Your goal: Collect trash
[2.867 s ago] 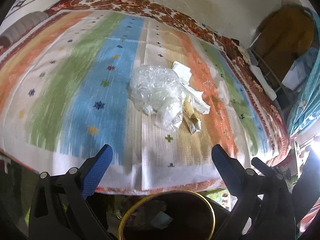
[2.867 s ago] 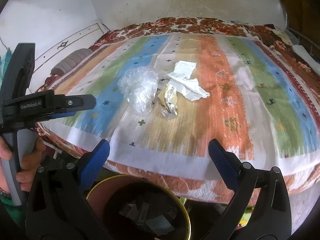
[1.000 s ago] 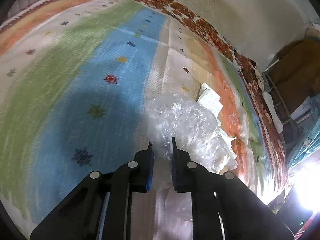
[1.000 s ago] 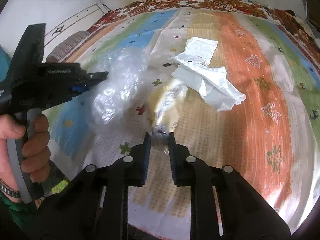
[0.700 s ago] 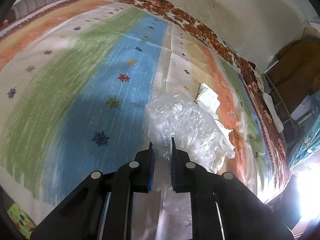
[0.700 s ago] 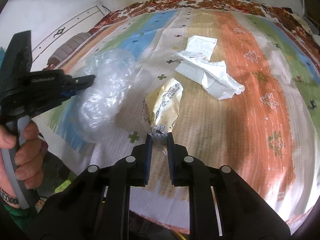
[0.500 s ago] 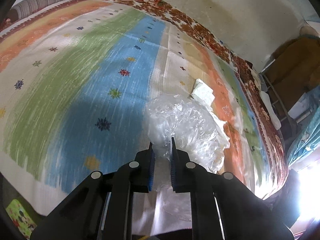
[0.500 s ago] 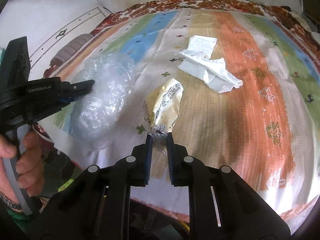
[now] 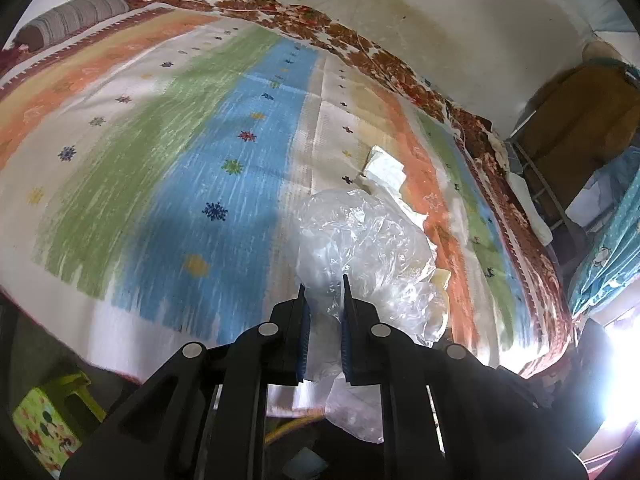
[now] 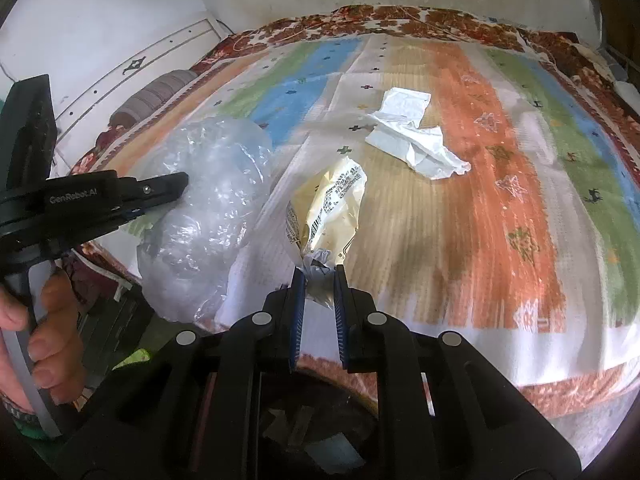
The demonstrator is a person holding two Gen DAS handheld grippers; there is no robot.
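My left gripper [image 9: 323, 284] is shut on a crumpled clear plastic bag [image 9: 360, 240] and holds it above the near edge of the striped bedspread [image 9: 180, 152]. In the right wrist view the same bag [image 10: 212, 216] hangs from the left gripper [image 10: 176, 184] at the left. My right gripper [image 10: 318, 274] is shut on the twisted end of a yellow snack wrapper [image 10: 332, 208], lifted off the bed. Crumpled white paper [image 10: 412, 140] lies on the bedspread beyond it, and also shows in the left wrist view [image 9: 384, 168]. A round dark bin [image 10: 320, 428] with trash inside sits below the right gripper.
The bed's near edge [image 10: 520, 368] hangs just past the bin. A rolled grey bolster [image 9: 68, 20] lies at the far left of the bed. A green patterned stool [image 9: 48, 420] stands on the floor at the left. A brown cabinet [image 9: 580, 120] stands at the right.
Both grippers have pulled back toward the bed's near edge, each carrying its piece. The plastic bag and the yellow wrapper are lifted off the bedspread; the bin has come into view below.
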